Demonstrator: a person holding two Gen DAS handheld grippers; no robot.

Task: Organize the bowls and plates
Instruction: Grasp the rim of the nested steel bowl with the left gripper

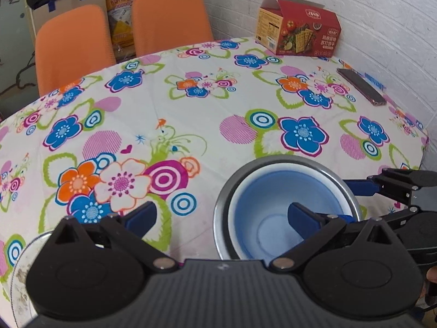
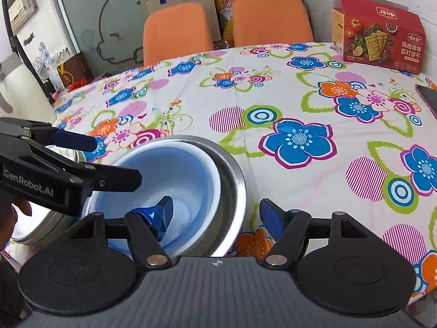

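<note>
Left wrist view: a blue bowl [image 1: 275, 207] with a pale white rim sits nested inside a wider steel bowl [image 1: 222, 205], both mouth-up on the desk [image 1: 191, 125], which wears a flowered cloth. Being round, the pair has no long axis; the openings face straight up. The left gripper [image 1: 221, 220] is spread wide: one blue finger hangs over the cloth to the left of the bowls, the other over the blue bowl's hollow, gripping nothing. The right gripper [image 1: 363, 188] reaches in at the right edge, near the steel rim. A plate [image 1: 19, 270] peeks out at the lower left. A red cracker box [image 1: 299, 27] and a phone [image 1: 360, 86] lie far back.

Right wrist view: the same nested bowls stand upright at lower left, the blue bowl [image 2: 174, 180] crowded toward the left side of the steel bowl [image 2: 232, 180]. The right gripper [image 2: 218, 220] is parted, its fingers straddling the near-right walls, one inside the blue bowl, one outside the steel; whether they touch I cannot tell. The left gripper [image 2: 109, 161] hangs above the bowls' left rim.
</note>
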